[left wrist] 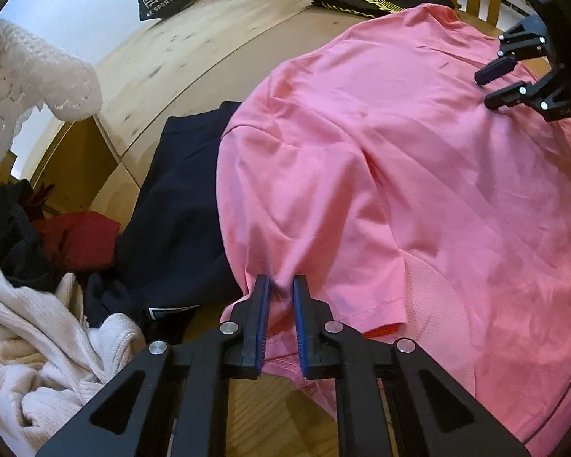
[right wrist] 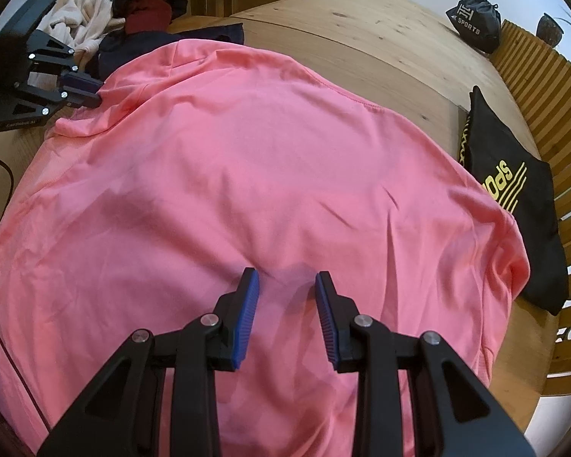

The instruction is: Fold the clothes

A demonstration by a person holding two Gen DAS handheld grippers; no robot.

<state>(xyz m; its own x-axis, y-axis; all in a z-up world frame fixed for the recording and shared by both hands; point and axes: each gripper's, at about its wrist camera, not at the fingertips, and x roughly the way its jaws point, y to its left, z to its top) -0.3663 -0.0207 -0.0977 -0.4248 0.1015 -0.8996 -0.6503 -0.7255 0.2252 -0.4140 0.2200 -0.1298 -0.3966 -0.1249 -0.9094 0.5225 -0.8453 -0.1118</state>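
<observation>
A pink T-shirt lies spread on the wooden table; it also fills the right wrist view. My left gripper has its fingers closed on a bunched fold at the shirt's sleeve edge. It shows at the far left of the right wrist view, at the shirt's edge. My right gripper is open and empty, just above the middle of the shirt. It shows at the top right of the left wrist view, over the shirt's far side.
A dark navy garment lies partly under the shirt's left side. A pile of white, red and black clothes sits beyond it. A folded black garment with yellow print lies by the slatted wooden rail. A black sports bag stands far back.
</observation>
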